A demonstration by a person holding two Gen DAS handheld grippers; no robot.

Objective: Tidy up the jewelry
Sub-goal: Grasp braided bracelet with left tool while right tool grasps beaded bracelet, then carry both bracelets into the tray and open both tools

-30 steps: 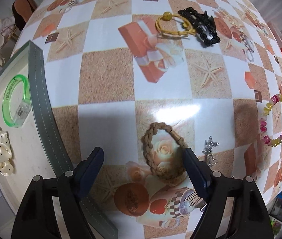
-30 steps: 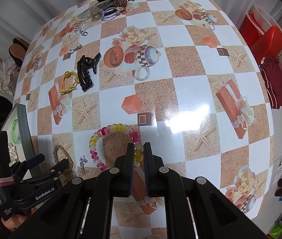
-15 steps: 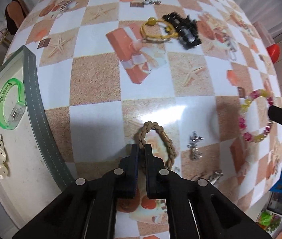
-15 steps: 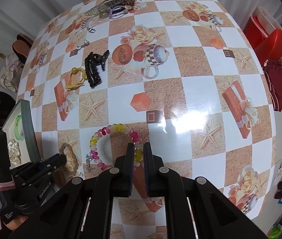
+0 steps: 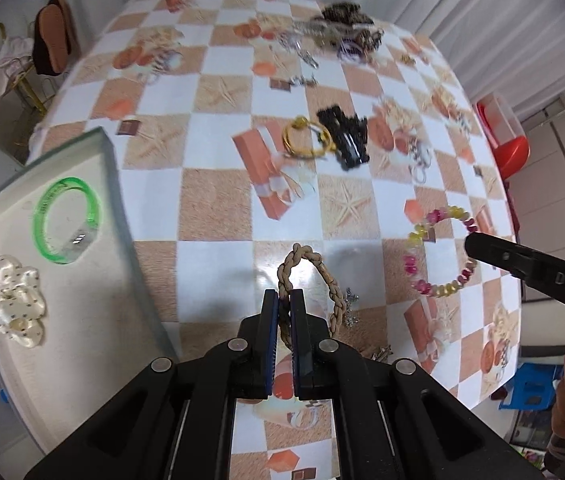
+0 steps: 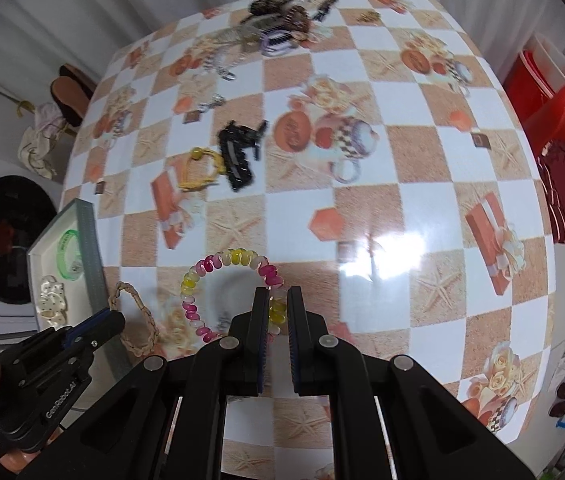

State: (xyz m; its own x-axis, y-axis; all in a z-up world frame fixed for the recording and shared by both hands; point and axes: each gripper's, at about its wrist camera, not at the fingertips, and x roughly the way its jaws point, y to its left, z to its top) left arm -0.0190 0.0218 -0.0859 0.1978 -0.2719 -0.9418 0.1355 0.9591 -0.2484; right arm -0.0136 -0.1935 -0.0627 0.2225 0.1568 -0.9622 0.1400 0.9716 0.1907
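Left hand-held gripper (image 5: 284, 308): jaws are drawn together on one side of the braided tan bracelet (image 5: 324, 280); the rest of the loop is seen hanging free, above the surface (image 5: 210, 200).
Right hand-held gripper (image 6: 278, 308): jaws are clamped on the beaded pink and yellow bracelet (image 6: 210, 268), with yellow beads pinched between the pads; the ring is held out ahead of the fingertips.
Tray (image 5: 82, 320): set at the left edge of the surface; a green bangle (image 5: 67, 219) and a cream polka-dot bow (image 5: 18, 306) are laid inside it, apart from each other.
Surface, middle: a yellow cord bracelet (image 5: 306, 140) is seen touching a black hair claw (image 5: 344, 140).
Surface, far end: a blurred heap of hair clips and chains (image 6: 278, 20) is seen.
Small silver charm (image 5: 350, 308): seen on the surface just beside the braided loop.
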